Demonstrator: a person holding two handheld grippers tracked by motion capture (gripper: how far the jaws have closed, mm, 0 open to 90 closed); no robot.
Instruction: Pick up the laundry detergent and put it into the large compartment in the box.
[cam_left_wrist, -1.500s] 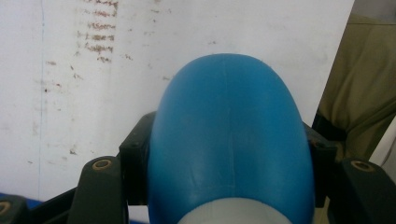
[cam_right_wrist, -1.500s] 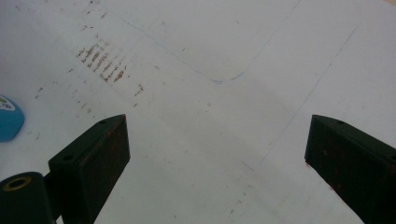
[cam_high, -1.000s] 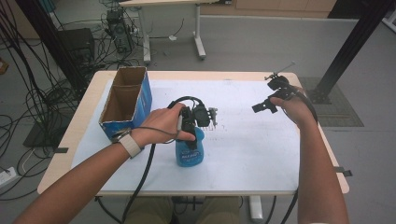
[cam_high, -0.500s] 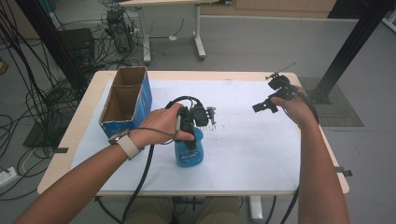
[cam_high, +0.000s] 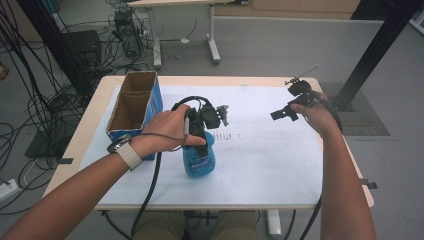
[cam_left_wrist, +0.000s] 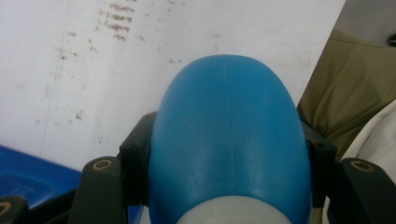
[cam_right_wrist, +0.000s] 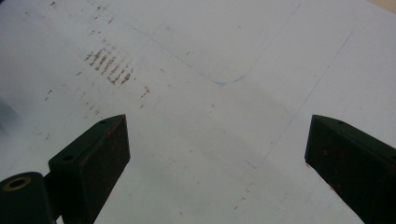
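Gripping a blue spray bottle (cam_high: 199, 159) upright, left tongs (cam_high: 199, 131) clamp its body (right tongs (cam_high: 281, 114) gape wide above the tabletop (cam_high: 270, 165)).

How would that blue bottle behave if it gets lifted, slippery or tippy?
The blue bottle looks like smooth, rounded plastic, so it could slip; the left gripper clamps it on both sides of its curved body. It stands upright and taller than wide, so a sideways push might tip it. How full or heavy it is can't be told.

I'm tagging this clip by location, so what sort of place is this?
Probably a lab or workshop: loose cables on a bare floor, a black metal frame post, and a paper-covered table.
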